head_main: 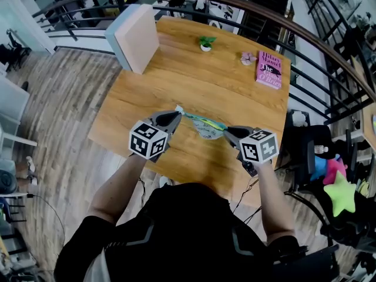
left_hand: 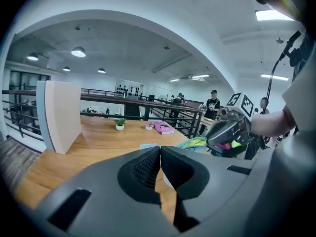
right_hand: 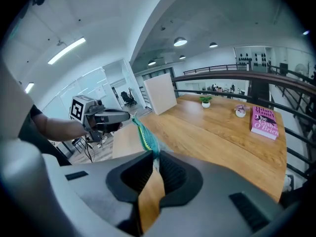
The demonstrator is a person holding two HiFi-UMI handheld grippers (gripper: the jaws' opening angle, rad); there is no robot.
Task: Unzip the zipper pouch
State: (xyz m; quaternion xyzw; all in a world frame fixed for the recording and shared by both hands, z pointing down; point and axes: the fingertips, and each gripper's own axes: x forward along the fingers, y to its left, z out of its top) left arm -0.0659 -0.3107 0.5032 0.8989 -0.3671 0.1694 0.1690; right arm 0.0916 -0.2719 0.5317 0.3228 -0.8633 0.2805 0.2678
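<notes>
**Hold the zip line taut and pull the slider along it**

The broad honey-coloured wooden desk (head_main: 194, 81) lies under the work. Its other loads, a tall pale standing panel (head_main: 136, 39) and a pink paperback book (head_main: 269, 69), sit well apart toward the far side, so nothing crowds the pull. The clear soft zipper pouch with a teal-green zip edge (head_main: 205, 125) is held up over the desk's near half, slung between the two tools. Its zip edge runs nearly straight from one to the other. The left hand-held gripper (head_main: 177, 116) has its jaws pressed together on the pouch's left end; whether it has the slider tab or only the corner I cannot tell. The right hand-held gripper (head_main: 225, 134) pinches the opposite end, and the teal edge runs straight into its closed jaws.

The step in hand looks like the opening pull itself. To do it well, one tool should act as a fixed anchor while the other holds the tab, not bare film. A pinch on film alone would only stretch the pouch and calls for a regrip. The pull should run along the zip line, level and steady, never across it. The likely faults are the thin film slipping from the pads, or the slider snagging on slack material if the tension drops
</notes>
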